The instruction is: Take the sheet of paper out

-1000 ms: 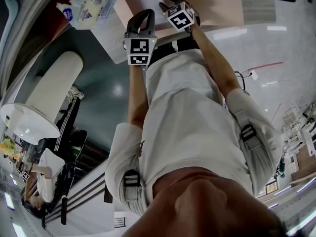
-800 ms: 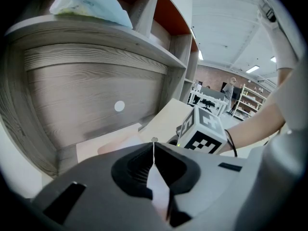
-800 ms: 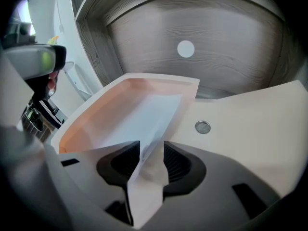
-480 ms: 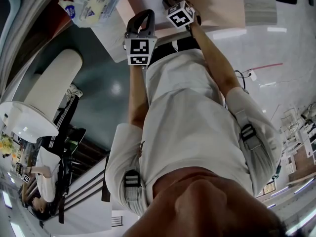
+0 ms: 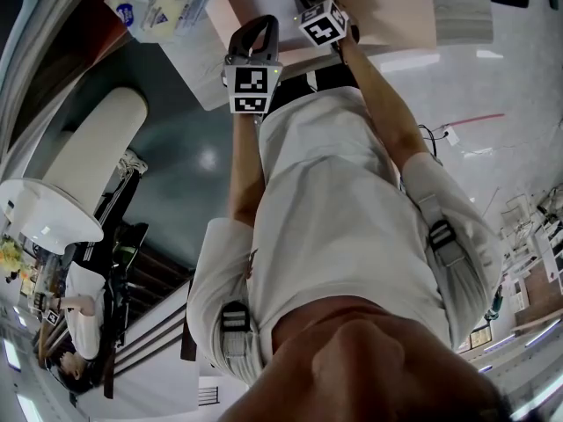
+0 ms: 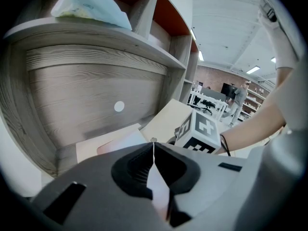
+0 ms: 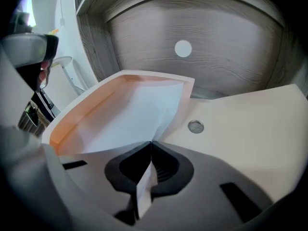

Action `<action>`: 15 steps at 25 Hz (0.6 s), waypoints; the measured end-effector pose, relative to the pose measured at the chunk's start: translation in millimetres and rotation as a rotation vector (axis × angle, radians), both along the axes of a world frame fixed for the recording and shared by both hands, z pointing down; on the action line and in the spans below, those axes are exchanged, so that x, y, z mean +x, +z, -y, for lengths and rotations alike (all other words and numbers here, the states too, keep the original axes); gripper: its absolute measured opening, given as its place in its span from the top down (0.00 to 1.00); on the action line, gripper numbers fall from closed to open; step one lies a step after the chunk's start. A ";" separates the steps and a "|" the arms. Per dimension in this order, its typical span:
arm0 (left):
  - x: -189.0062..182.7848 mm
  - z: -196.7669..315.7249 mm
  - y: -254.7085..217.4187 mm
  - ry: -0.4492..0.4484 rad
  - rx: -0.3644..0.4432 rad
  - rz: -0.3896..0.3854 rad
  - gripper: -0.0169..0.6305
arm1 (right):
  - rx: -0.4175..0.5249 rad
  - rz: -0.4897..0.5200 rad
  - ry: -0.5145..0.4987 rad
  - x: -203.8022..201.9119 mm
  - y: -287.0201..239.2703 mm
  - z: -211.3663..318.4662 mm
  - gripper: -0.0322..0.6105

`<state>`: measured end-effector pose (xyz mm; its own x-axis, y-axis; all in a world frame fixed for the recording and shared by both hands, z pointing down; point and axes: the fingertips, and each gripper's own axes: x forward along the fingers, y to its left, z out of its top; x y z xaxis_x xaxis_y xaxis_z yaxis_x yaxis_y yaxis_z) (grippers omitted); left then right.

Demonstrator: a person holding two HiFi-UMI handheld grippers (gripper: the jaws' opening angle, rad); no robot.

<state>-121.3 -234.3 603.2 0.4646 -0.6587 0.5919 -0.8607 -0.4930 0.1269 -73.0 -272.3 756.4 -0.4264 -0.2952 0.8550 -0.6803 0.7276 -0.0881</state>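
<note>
Sheet of paper (image 7: 130,121): pinched at its corner by the right hand-held gripper (image 7: 150,143), jaws just closed. Beige envelope (image 7: 250,124): edge clamped by the left hand-held gripper (image 6: 153,146).

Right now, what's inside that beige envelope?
Inside the beige envelope lies a white sheet of paper; the right gripper has just closed its jaws on its near edge. Anything under the sheet is covered.
</note>
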 end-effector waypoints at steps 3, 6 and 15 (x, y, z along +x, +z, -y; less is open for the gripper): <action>3.1 -0.7 0.5 0.007 0.003 -0.002 0.94 | 0.006 0.005 0.008 -1.0 1.3 0.4 0.91; 6.8 -1.2 -0.9 0.016 0.005 -0.001 0.94 | 0.013 0.005 0.017 0.2 0.5 1.6 0.91; 17.6 -0.9 -8.1 0.044 0.021 -0.005 0.94 | 0.041 -0.016 0.052 21.7 -10.6 5.0 0.92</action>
